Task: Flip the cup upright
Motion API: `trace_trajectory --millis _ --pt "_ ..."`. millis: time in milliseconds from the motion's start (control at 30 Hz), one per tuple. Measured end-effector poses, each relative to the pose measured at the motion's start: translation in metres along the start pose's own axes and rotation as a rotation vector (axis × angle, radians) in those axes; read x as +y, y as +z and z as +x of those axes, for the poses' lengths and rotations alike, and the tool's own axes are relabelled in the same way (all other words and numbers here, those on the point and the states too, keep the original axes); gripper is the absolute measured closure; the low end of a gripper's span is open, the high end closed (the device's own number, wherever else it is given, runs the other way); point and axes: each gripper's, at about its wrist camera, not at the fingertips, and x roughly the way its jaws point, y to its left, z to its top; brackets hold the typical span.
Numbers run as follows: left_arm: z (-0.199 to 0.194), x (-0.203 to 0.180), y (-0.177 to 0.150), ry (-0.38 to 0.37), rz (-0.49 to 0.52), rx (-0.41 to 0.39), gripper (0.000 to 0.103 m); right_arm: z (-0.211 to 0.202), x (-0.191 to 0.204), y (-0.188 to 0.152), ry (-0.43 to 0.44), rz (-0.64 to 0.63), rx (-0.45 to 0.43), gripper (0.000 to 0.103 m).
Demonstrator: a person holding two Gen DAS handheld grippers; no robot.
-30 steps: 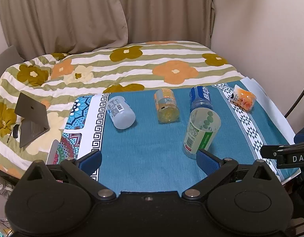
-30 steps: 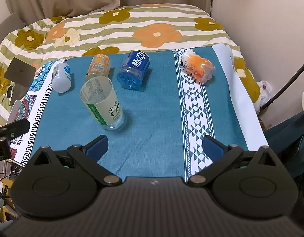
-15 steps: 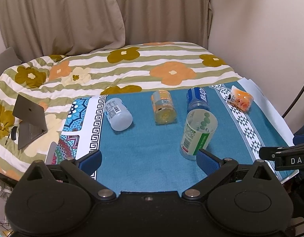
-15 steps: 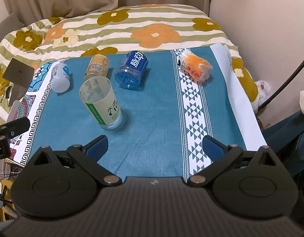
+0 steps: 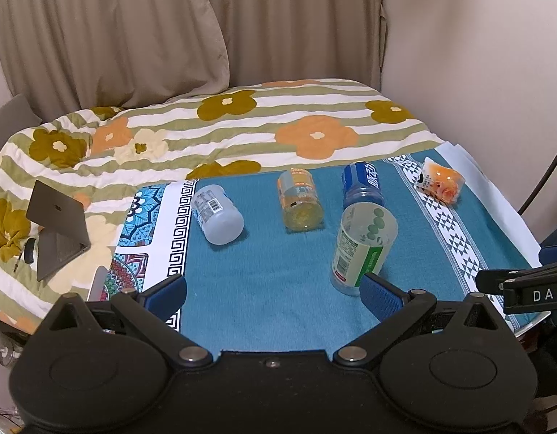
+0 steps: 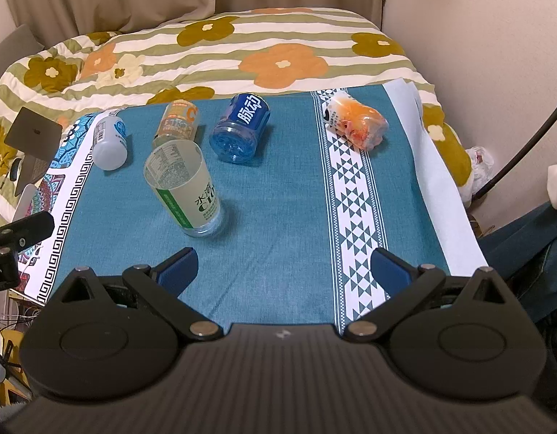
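Observation:
A clear cup with a green label (image 5: 361,249) (image 6: 186,190) stands upright on the teal cloth (image 5: 278,282) (image 6: 285,199), mouth up. Several other cups lie on their sides behind it: a white one (image 5: 217,214) (image 6: 110,139), a yellow-orange one (image 5: 300,199) (image 6: 177,119), a blue one (image 5: 363,184) (image 6: 242,128) and an orange one (image 5: 441,184) (image 6: 358,124). My left gripper (image 5: 273,294) is open and empty, its right fingertip just in front of the green cup. My right gripper (image 6: 283,271) is open and empty, near the cloth's front edge, apart from every cup.
The cloth covers a table in front of a bed with a flowered quilt (image 5: 224,126) (image 6: 213,47). An open laptop (image 5: 58,228) (image 6: 29,148) sits on the quilt at the left. A wall (image 5: 477,54) rises at the right. A dark cable (image 6: 524,148) hangs at the right.
Both grippers have drawn back and risen a little, so the cups look slightly farther away. The green cup stays upright. Both grippers stay open.

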Motion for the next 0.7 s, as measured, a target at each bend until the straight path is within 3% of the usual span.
trace_trajectory --millis 700 --pt "-0.0035 0.0032 0.0002 0.040 -0.015 -0.047 0.000 -0.0019 -0.0043 -0.0025 -0.006 0.004 -0.007 0.000"
